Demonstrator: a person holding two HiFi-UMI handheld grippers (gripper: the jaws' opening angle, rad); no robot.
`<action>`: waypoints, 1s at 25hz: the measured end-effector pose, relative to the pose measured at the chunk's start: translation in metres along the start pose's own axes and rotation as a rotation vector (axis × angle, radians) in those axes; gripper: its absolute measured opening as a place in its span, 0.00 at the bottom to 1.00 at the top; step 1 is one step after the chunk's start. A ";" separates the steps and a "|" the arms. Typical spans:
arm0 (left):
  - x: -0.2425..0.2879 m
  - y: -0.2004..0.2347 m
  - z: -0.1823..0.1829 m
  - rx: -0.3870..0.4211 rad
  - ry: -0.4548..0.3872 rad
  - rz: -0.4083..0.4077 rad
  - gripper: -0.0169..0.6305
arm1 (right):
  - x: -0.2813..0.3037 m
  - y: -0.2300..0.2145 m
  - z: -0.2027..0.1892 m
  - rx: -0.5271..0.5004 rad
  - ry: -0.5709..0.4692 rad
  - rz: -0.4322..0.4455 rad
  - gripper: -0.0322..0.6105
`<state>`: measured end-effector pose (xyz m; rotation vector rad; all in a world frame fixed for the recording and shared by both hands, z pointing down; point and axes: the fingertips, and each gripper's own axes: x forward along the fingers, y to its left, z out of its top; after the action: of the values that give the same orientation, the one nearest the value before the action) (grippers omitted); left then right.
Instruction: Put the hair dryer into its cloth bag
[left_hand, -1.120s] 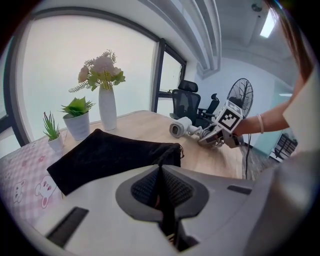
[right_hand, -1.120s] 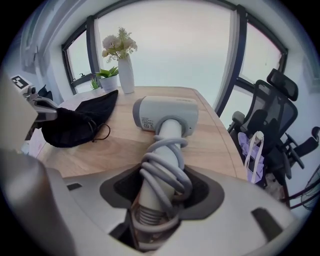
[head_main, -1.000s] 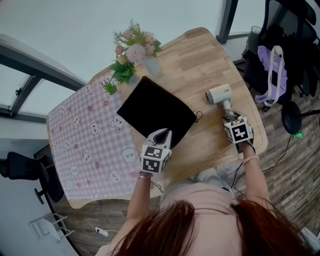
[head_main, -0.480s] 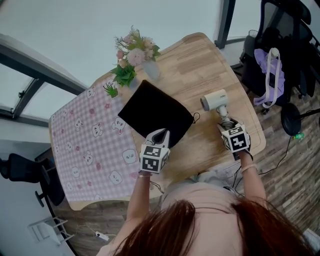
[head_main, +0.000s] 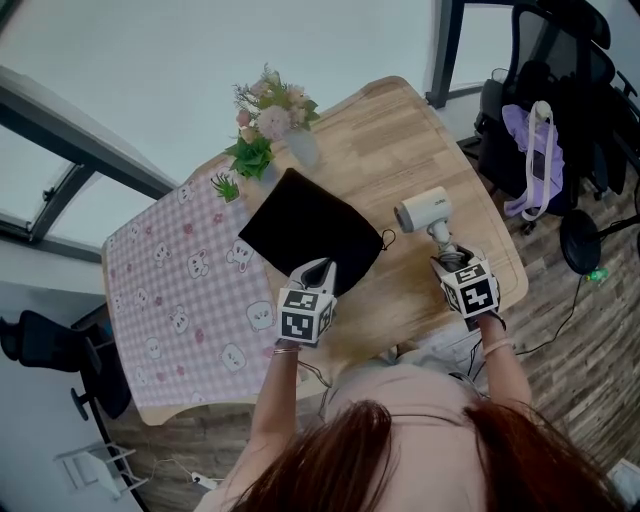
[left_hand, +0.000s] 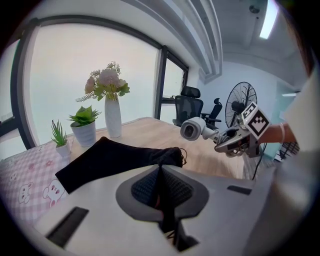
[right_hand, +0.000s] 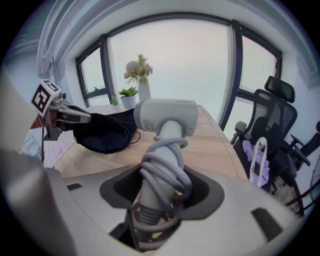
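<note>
The black cloth bag (head_main: 310, 230) lies on the wooden table (head_main: 400, 130), its mouth towards me. My left gripper (head_main: 318, 268) is shut at the bag's near edge and seems to pinch the cloth. In the right gripper view the black cloth bag (right_hand: 105, 132) bulges up under the left gripper (right_hand: 82, 117). My right gripper (head_main: 447, 252) is shut on the handle of the white hair dryer (head_main: 422, 210), which has its grey cord wound round it. The hair dryer (right_hand: 167, 116) hangs above the table to the right of the bag, its barrel pointing left.
A vase of flowers (head_main: 285, 115) and two small potted plants (head_main: 250, 155) stand behind the bag. A pink checked cloth (head_main: 180, 290) covers the table's left half. An office chair with a purple bag (head_main: 540, 150) stands off the right edge.
The right gripper has lifted the hair dryer and brought it a little nearer the bag. The left gripper has kept still at the bag's edge.
</note>
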<state>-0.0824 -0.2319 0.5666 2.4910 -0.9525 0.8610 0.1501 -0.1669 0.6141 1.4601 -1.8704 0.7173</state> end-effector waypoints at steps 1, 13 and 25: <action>-0.001 0.000 0.000 0.004 -0.001 0.000 0.05 | -0.002 0.002 0.000 -0.001 -0.004 0.003 0.41; -0.005 -0.007 0.005 0.030 0.025 -0.002 0.05 | -0.026 0.032 -0.011 -0.025 -0.020 0.067 0.41; -0.007 -0.010 0.011 0.057 0.035 -0.010 0.05 | -0.042 0.066 -0.021 -0.091 -0.017 0.173 0.41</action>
<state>-0.0756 -0.2269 0.5532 2.5171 -0.9156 0.9379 0.0964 -0.1099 0.5935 1.2626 -2.0328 0.6919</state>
